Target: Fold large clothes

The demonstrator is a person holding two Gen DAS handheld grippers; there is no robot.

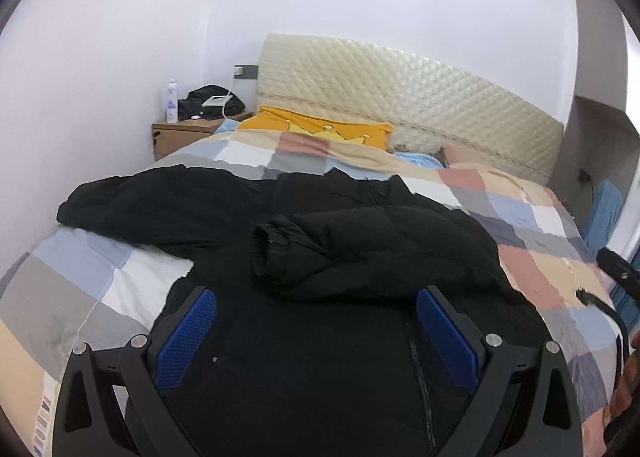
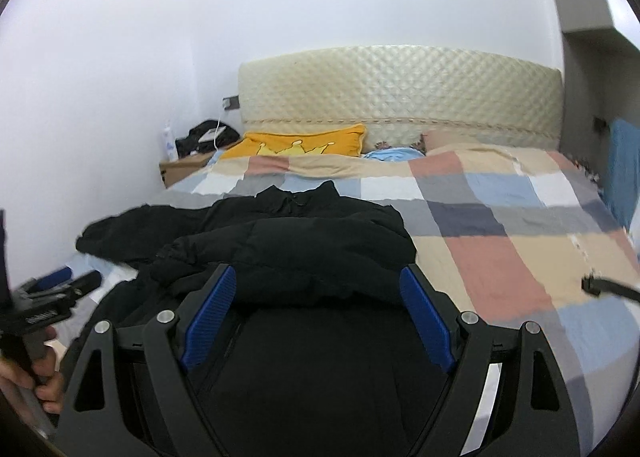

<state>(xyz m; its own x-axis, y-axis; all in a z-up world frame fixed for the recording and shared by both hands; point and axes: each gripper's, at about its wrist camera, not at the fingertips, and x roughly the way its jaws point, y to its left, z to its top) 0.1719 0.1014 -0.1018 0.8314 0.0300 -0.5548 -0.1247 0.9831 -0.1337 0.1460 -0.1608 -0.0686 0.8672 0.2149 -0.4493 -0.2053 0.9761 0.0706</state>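
Black jacket [image 1: 320, 241] is laid out on the checkered bedspread [image 1: 532, 257], near side of the bed, right sleeve [image 1: 344, 249] folded over its chest, left sleeve stretched out left. Left gripper [image 1: 316, 321] and right gripper [image 2: 318, 309] both hover above it, fingers spread wide, holding nothing. Yellow pillow [image 2: 304, 145] at the far end.

You can read no text here: the white bottle [image 1: 172, 101] on the far-left nightstand [image 1: 182, 135] has a blurred blue label, and lettering on the left gripper's handle [image 2: 40, 317] is too smeared to make out.
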